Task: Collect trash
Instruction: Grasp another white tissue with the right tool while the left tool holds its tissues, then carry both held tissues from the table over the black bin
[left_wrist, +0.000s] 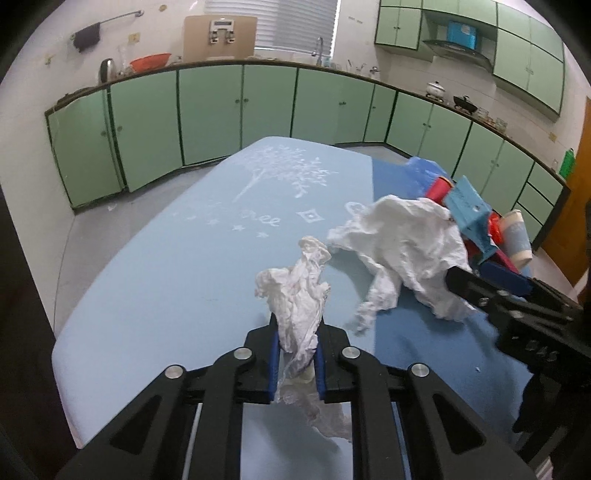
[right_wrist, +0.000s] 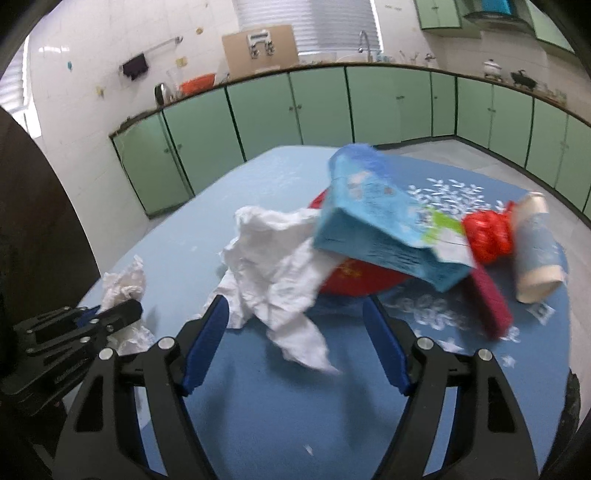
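Observation:
My left gripper (left_wrist: 297, 328) is shut on a small crumpled white tissue (left_wrist: 295, 291), which it holds a little above the blue tablecloth (left_wrist: 166, 277). In the right wrist view that left gripper (right_wrist: 114, 312) and its tissue (right_wrist: 123, 284) sit at the left. My right gripper (right_wrist: 295, 314) is open. A larger crumpled white paper (right_wrist: 273, 266) lies between its blue pads, which do not press on it. Just beyond are a blue carton (right_wrist: 373, 221) tilted on a red plate (right_wrist: 351, 280), a crumpled red bag (right_wrist: 487, 232) and a fallen paper cup (right_wrist: 535, 247).
A dark red flat object (right_wrist: 491, 302) lies beside the cup. The table's rounded far edge (left_wrist: 314, 142) drops to a grey floor. Green cabinets (left_wrist: 210, 114) under a counter run along the back and right walls. A wooden door (left_wrist: 576, 206) stands at the far right.

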